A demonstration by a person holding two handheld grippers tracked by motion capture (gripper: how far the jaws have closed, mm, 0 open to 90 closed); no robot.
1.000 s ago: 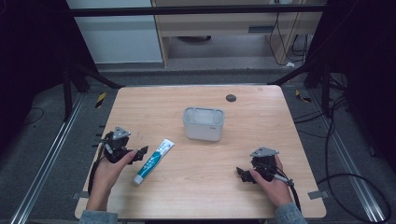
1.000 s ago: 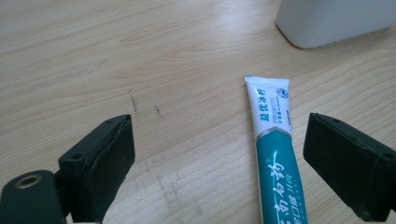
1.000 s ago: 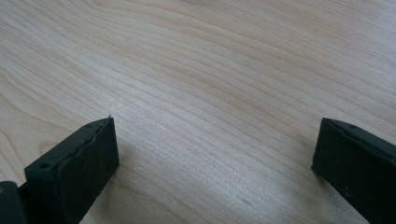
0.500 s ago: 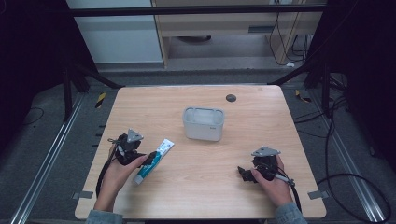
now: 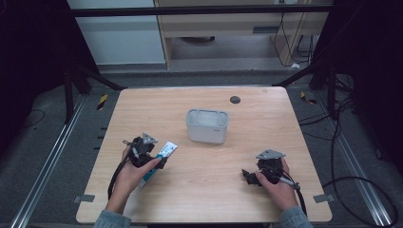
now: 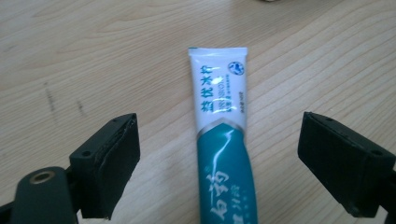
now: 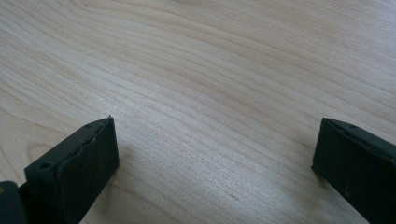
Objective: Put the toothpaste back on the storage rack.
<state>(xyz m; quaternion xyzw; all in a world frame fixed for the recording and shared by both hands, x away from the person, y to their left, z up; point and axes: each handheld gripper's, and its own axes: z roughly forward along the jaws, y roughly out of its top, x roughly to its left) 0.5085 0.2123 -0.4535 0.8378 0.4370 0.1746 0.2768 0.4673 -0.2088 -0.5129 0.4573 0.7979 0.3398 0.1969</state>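
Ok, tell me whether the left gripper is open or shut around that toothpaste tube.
Open. The left gripper has its jaws spread wide on either side of the toothpaste tube, with wood showing in both gaps.

left gripper (image 5: 159, 159) fingers spread wide | right gripper (image 5: 248, 175) fingers spread wide

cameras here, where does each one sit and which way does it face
High view: above the person's side, looking forward and down on the table; forearms, both hands, left tool and right tool show.
Left gripper view: on the left tool, looking along its open jaws at the toothpaste tube.
Right gripper view: on the right tool, open jaws over bare wood.
Shared: high and left gripper views both show the tube.
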